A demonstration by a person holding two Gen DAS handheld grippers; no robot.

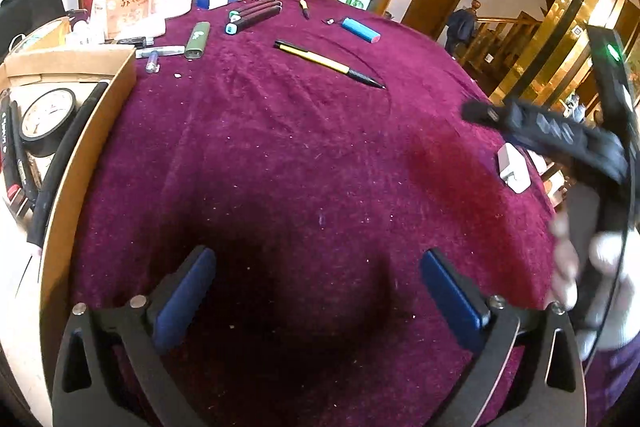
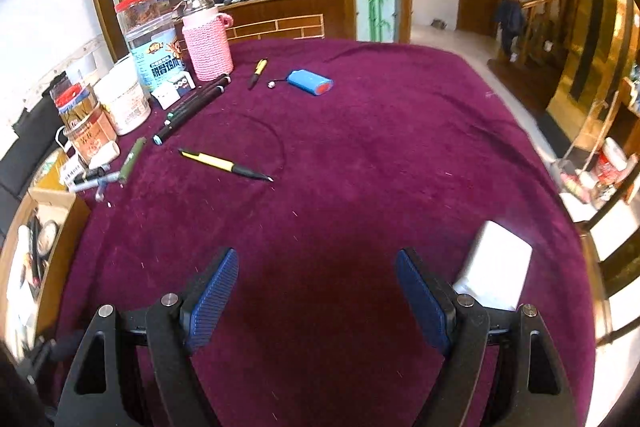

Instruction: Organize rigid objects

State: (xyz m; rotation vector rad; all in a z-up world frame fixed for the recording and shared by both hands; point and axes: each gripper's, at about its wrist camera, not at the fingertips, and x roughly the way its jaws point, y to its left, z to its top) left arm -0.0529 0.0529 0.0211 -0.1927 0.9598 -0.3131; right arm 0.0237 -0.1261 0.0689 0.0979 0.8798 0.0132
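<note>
My left gripper (image 1: 316, 259) hangs open over bare purple tablecloth (image 1: 300, 167), with nothing between its blue pads. My right gripper (image 2: 318, 259) is also open and empty. A white block (image 2: 496, 275) lies just outside its right finger, not between the jaws. That white block (image 1: 514, 167) shows at the right of the left wrist view. Farther back lie a yellow-and-black pen (image 2: 224, 163), a blue battery pack (image 2: 310, 81), black markers (image 2: 192, 107), a green stick-shaped item (image 2: 132, 159) and a small yellow-and-black pen (image 2: 258, 69).
A cardboard box (image 1: 92, 131) at the table's left edge holds a tape roll (image 1: 48, 119) and black tubes. Jars, a tub and a pink knitted bottle (image 2: 206, 43) crowd the back left. A gloved hand (image 1: 580, 267) is at the right. The table's edge runs along the right.
</note>
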